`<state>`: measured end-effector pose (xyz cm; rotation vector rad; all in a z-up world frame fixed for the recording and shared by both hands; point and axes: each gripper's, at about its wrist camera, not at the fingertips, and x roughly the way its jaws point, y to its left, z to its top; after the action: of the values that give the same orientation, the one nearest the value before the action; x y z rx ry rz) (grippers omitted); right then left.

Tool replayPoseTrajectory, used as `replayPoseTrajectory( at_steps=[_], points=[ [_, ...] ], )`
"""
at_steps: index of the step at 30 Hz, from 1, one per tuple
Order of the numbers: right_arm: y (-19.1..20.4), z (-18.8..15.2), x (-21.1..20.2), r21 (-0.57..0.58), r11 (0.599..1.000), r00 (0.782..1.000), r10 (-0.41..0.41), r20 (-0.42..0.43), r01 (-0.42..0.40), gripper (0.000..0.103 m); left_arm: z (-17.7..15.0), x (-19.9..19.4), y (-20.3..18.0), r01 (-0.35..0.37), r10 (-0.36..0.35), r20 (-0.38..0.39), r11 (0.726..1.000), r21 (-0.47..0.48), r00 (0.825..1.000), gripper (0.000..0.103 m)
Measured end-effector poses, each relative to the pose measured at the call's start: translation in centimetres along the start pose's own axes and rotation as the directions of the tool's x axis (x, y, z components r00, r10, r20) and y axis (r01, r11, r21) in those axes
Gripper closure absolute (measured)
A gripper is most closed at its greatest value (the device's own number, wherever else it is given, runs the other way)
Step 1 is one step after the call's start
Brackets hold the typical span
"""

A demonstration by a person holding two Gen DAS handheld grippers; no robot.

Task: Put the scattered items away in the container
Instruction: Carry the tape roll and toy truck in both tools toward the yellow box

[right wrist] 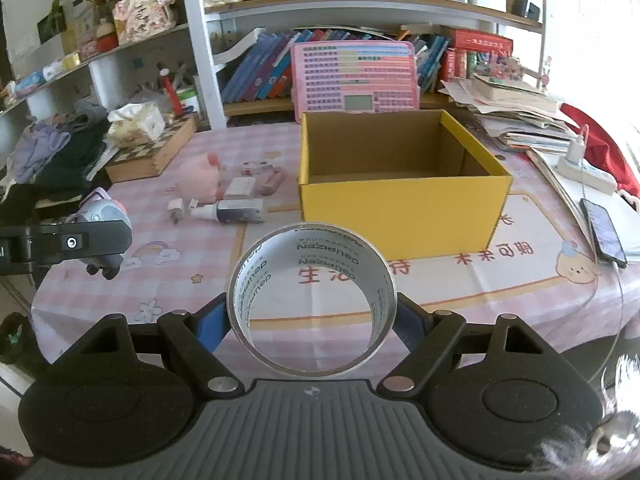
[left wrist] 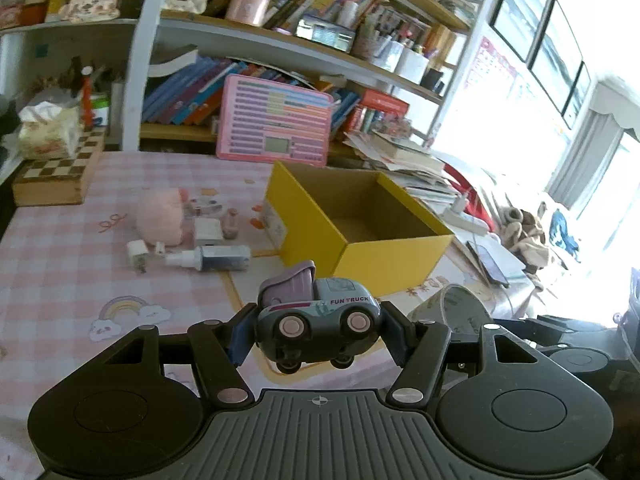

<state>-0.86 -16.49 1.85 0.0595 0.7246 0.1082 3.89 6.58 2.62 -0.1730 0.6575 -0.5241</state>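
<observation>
The left gripper (left wrist: 318, 330) grasps the toy truck (left wrist: 316, 320); the right gripper (right wrist: 312, 320) clamps the tape roll (right wrist: 312, 300). Carry each fully over the yellow box (right wrist: 400, 216) rim, then release low inside.

A yellow box (right wrist: 400, 216) stands on the pink-checked tablecloth (right wrist: 100, 280); toy truck (left wrist: 316, 316) grey-blue with lilac; tape roll (right wrist: 312, 300) clear.

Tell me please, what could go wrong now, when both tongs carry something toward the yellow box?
1. The left tongs pinch the toy truck by its rounded ends, so it might twist out before the yellow box.
2. The right tongs squeeze the smooth tape roll across its curved rim; it may slip and roll off the table.
3. Both hands head for one box, so the tongs could bump each other.
</observation>
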Motion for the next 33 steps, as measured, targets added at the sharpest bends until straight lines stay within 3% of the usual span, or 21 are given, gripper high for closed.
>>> replayPoseTrajectory(
  at_steps=[9,33],
  points=[
    [-2.1,-0.3,-0.7,0.031,0.999,0.999,-0.041,-0.005,0.041,0.021,0.3,1.5,-2.0,0.052,-0.052,-0.013,0.998,0.028,0.999,0.039],
    [-6.5,1.1,0.5,0.058,0.996,0.998,-0.070,-0.002,0.070,0.021,2.5,5.7,-4.9,0.097,-0.096,-0.022,0.993,0.071,0.995,0.039]
  ],
)
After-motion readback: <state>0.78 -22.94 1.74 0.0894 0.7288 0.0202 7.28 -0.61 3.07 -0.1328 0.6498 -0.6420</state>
